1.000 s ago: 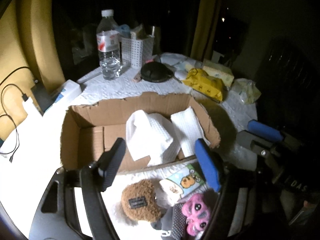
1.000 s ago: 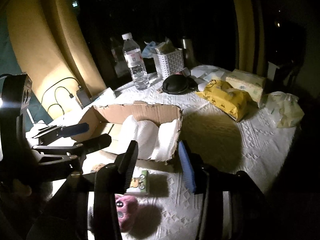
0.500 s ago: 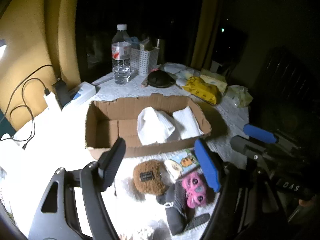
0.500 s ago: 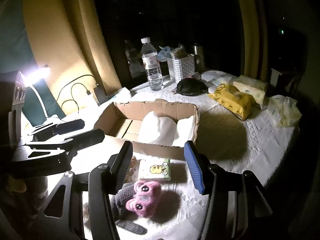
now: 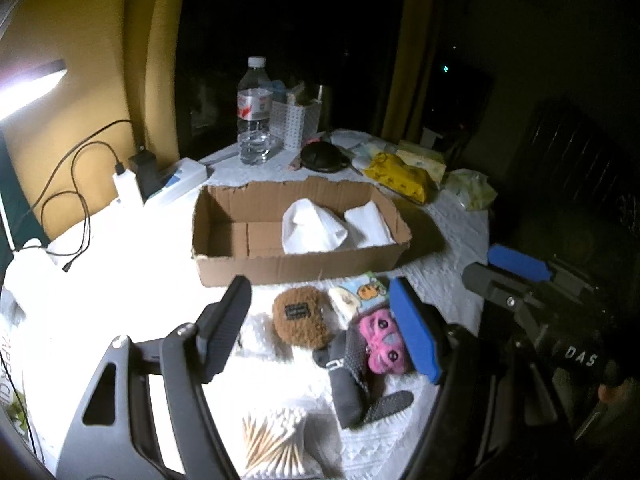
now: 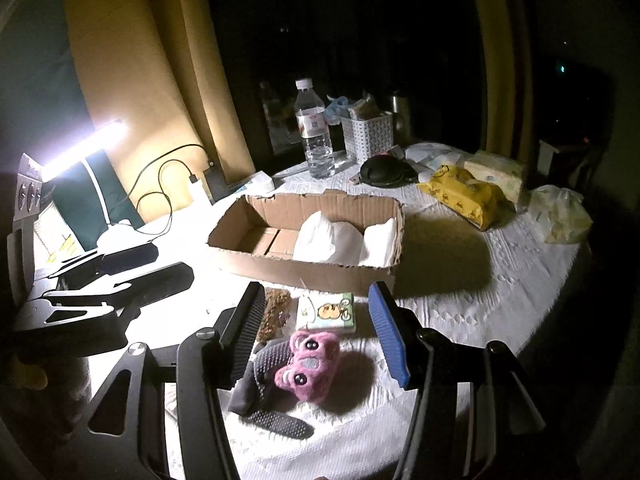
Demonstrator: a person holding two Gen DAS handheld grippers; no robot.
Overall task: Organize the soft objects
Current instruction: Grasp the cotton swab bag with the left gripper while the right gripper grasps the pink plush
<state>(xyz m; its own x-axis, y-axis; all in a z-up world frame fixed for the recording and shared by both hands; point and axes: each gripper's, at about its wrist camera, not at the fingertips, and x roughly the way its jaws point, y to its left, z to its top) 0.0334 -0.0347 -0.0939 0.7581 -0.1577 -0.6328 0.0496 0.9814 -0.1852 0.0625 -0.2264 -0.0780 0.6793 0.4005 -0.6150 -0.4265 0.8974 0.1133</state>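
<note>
Right wrist view: cardboard box (image 6: 312, 272) lies lengthwise left to right.

White letters "DAS" stand on the dark body of the right tongs (image 5: 516, 276), at the right edge of the left wrist view. The water bottle (image 5: 253, 114) at the far side of the tabletop bears a red and white label, and the brown pouch (image 5: 302, 322) a small dark tag; neither can be read.

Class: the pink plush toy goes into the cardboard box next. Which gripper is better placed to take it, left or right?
Probably the right gripper: the pink plush toy lies between its open fingers, the cardboard box just beyond.
</note>
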